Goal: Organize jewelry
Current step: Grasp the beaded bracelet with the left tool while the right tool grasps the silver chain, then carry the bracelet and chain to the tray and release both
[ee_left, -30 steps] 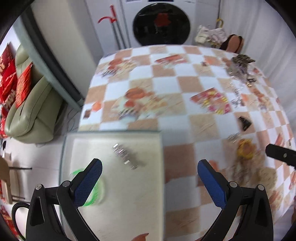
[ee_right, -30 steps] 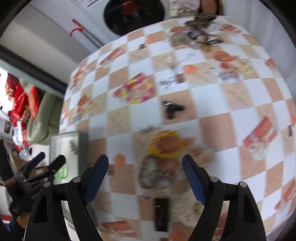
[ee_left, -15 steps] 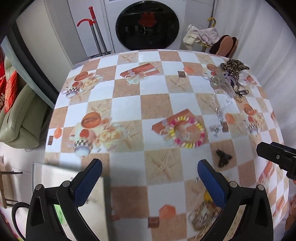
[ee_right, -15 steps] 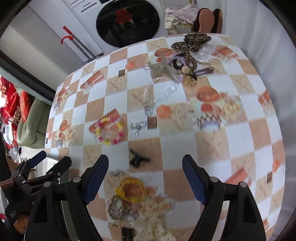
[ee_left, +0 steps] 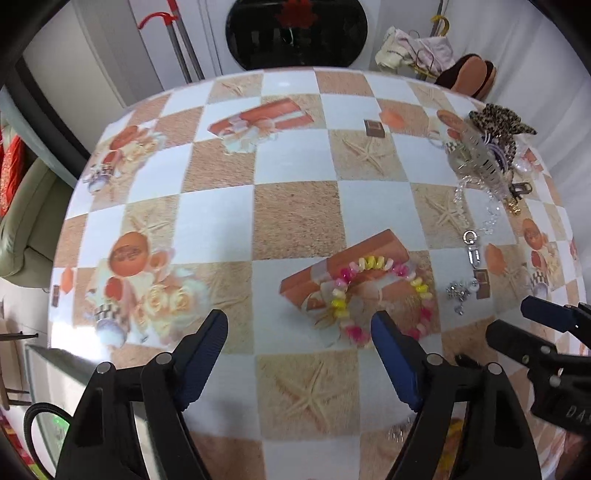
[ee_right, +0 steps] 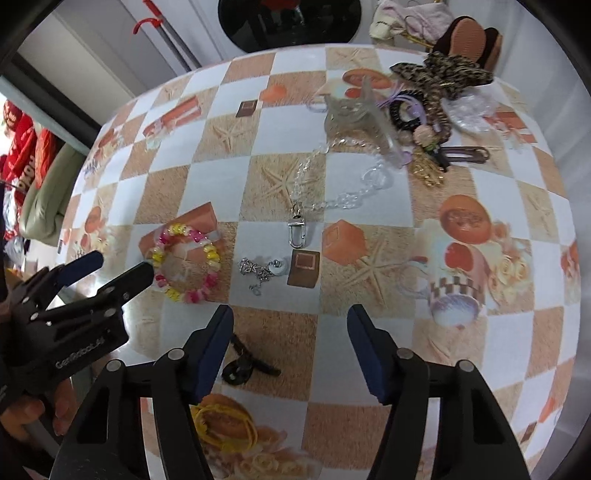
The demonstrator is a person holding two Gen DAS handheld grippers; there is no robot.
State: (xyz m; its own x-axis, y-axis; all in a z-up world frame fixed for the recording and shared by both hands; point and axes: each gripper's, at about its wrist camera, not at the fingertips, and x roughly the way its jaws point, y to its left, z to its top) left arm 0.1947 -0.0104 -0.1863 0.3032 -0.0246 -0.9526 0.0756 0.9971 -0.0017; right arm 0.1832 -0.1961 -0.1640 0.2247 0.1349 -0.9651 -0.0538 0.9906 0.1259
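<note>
Both my claws hang empty over the table.
My left gripper [ee_left: 297,334] and right gripper [ee_right: 290,332] have just been narrowing, nothing between them; the beaded bracelet [ee_left: 382,299] lies unheld.

Pink-yellow bead bracelet [ee_left: 380,299] lies flat beside silver chain [ee_right: 260,273].

— What sort of place am I working in?

— A home, I'd say, somewhere between laundry corner and living room. Past the far edge of my table [ee_left: 295,206] stands a front-loading washing machine [ee_left: 295,33] with a dark round door.

— Anything else?

— A red-handled mop [ee_left: 173,40] leans beside it, and clothes on a hanger [ee_left: 417,51] and a pair of slippers [ee_left: 469,74] sit off the far right corner. Off the left edge I see a pale green sofa [ee_right: 44,195] with red cushions [ee_right: 26,147]. The table wears a checked oilcloth printed with starfish and teacups.
</note>
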